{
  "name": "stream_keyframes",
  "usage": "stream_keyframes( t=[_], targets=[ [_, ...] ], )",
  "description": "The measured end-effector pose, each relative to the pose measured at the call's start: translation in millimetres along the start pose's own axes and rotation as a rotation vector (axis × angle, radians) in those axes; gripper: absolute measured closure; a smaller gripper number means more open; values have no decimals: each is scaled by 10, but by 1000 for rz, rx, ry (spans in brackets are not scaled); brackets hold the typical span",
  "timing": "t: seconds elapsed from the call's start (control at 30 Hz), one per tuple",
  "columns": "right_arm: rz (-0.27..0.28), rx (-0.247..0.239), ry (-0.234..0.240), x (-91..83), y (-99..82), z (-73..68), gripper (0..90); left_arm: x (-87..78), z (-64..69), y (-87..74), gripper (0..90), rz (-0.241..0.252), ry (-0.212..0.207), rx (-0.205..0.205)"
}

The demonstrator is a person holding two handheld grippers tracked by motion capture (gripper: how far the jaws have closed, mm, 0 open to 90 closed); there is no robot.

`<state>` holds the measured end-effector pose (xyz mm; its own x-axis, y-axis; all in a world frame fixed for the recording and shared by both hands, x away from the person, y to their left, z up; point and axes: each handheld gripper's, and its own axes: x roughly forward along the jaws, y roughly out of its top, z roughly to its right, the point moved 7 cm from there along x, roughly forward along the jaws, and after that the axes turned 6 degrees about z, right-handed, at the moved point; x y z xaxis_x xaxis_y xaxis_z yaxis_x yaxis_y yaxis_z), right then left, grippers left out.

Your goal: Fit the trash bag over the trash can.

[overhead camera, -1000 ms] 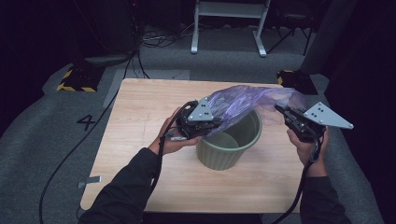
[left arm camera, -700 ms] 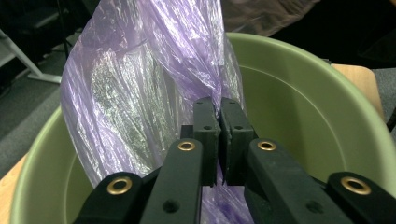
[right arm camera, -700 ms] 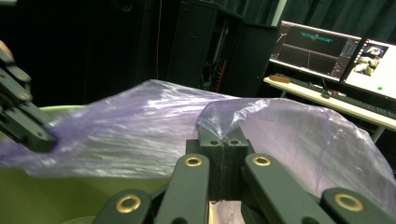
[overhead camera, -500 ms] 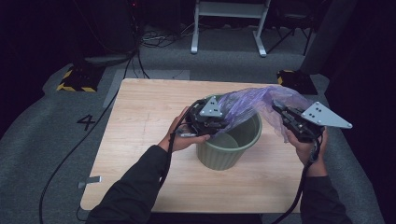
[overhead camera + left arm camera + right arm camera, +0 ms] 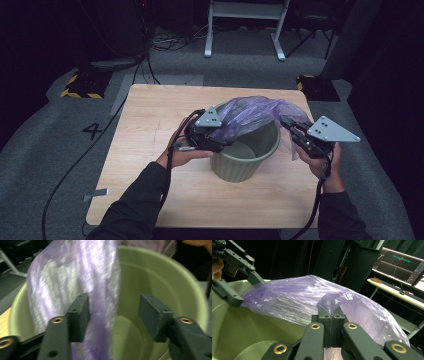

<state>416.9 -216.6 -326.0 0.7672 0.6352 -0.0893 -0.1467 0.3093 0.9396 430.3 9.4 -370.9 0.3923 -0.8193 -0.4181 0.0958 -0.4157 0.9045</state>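
A pale green plastic bin [image 5: 245, 159] stands on the wooden table [image 5: 150, 115]. A thin purple plastic bag [image 5: 252, 114] is stretched across its mouth. My left gripper [image 5: 223, 143] is at the bin's left rim. Its jaws have just been opening and now stand apart over the bin [image 5: 155, 272]. The bag [image 5: 100, 285] hangs between them against the left pad [image 5: 81, 315], and the right pad is clear of it. My right gripper [image 5: 286, 122] is at the bin's right rim, shut on a pinched fold of the bag [image 5: 299, 297]. Across the bin [image 5: 237, 332], the right gripper view shows the left gripper [image 5: 244, 287].
Grey carpet surrounds the table, with a cable [image 5: 75, 165] trailing at the left. Behind the table are a white stand [image 5: 245, 30] and yellow-and-black striped blocks [image 5: 80, 85]. Bare wood lies to the left of the bin and in front of it.
The left gripper's jaws have come apart, releasing their pinch on the bag, and that hand has shifted back left and slightly down at the rim. The right hand has kept still.
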Motion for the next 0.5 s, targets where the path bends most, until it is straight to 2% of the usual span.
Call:
stream_keyframes(
  t=[0.13, 0.17, 0.27, 0.33, 0.37, 0.4, 0.5],
  targets=[
    [7, 32, -22, -89, -46, 85, 900, 7, -7, -10, 676, 0, -2, 19],
    [7, 32, -22, -89, -46, 85, 900, 20, 0, -6, 676, 2, -6, 15],
    [19, 53, -30, -110, -33, 133, 900, 73, 6, 3, 762, -8, -9, 19],
    [22, 49, -29, -103, -20, 126, 900, 99, -4, 14, 762, -11, -1, 16],
    [23, 44, -25, -93, -5, 111, 900, 106, -11, 23, 752, -10, 4, 10],
    [22, 39, -21, -81, 9, 92, 900, 114, -19, 33, 694, -8, 13, -1],
    [18, 10, -12, -39, 51, 32, 900, 116, -54, 47, 408, -20, 41, -44]
  ],
)
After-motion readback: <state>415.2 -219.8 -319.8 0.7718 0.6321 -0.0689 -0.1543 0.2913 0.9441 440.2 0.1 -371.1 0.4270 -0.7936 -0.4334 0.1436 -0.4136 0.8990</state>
